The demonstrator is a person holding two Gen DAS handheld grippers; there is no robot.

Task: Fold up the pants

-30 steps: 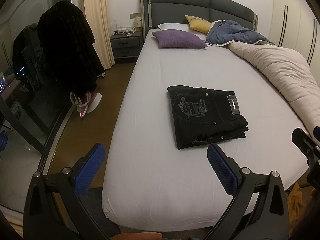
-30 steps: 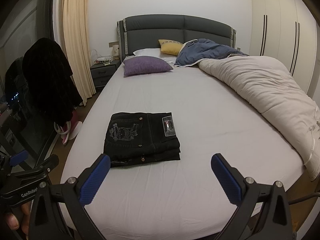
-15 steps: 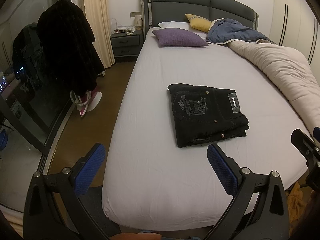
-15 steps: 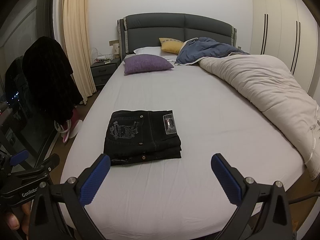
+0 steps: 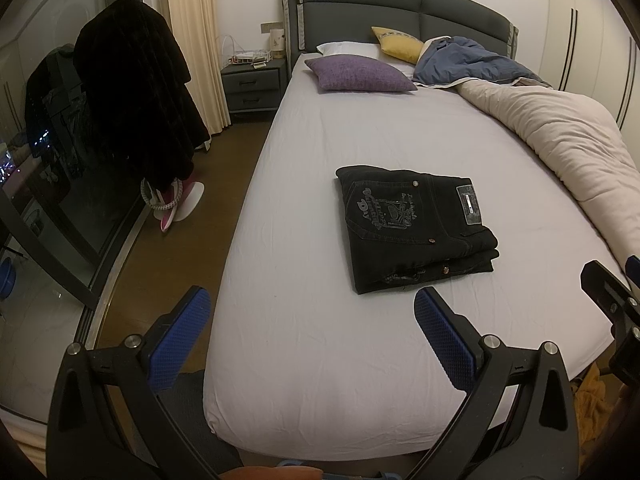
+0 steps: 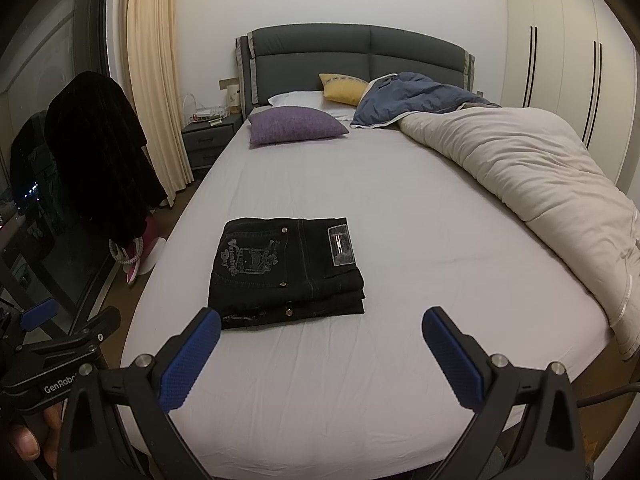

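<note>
The black pants [image 5: 416,228] lie folded into a compact stack on the pale sheet of the bed [image 5: 320,360], near its foot. The left gripper [image 5: 308,334] and the right gripper [image 6: 320,354] both hang short of the stack — jaws spread wide, blue pads [image 6: 188,364] bare, nothing held. A beige duvet [image 6: 540,184] lies bunched along the bed's far side.

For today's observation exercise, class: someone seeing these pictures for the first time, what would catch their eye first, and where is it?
The black pants, folded into a neat stack, lie dark against the pale sheet near the foot of the bed. Behind them a purple pillow sits by the headboard, and a beige duvet is bunched along the right side. In front, the right tool and the left tool hang open with blue pads, touching nothing.
</note>
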